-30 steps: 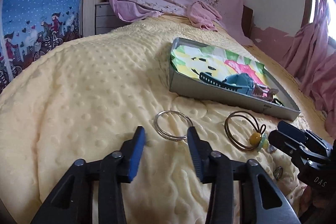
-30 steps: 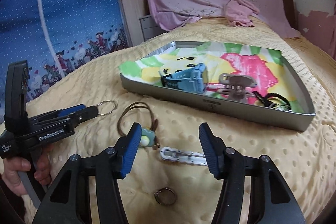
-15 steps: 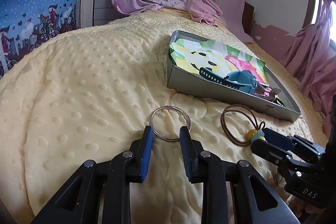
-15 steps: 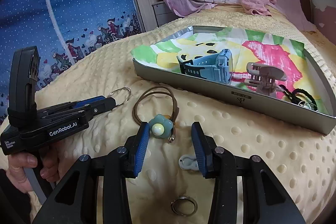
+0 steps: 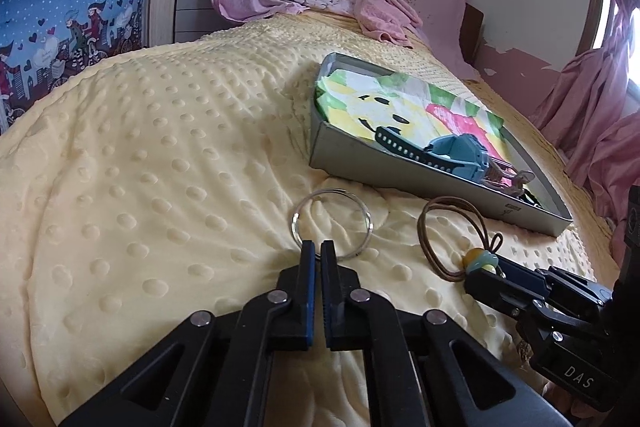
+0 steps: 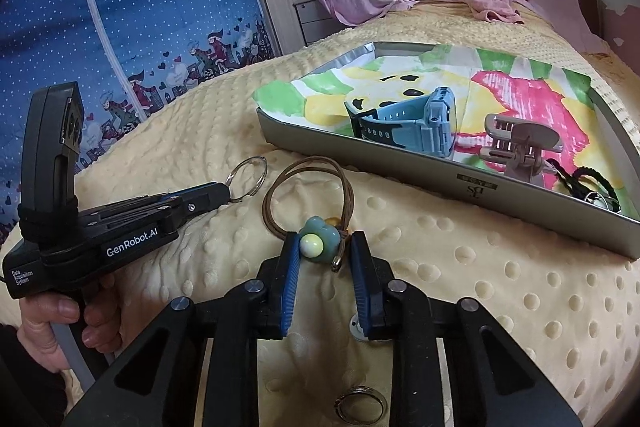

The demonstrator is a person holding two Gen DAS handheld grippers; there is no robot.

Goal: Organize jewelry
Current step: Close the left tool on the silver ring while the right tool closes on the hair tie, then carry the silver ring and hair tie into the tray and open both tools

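Fingers pinch key ring rim, near tray wall.

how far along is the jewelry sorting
Done: watch, hair clip and black cord lie in the tray. In hand: left gripper shut on the key ring; right gripper closing around the flower hair tie. Left: small ring and a white piece on the blanket.

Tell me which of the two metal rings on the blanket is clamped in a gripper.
The large ring, pinched at its near edge by the shut left gripper. The small ring lies free under the right gripper.
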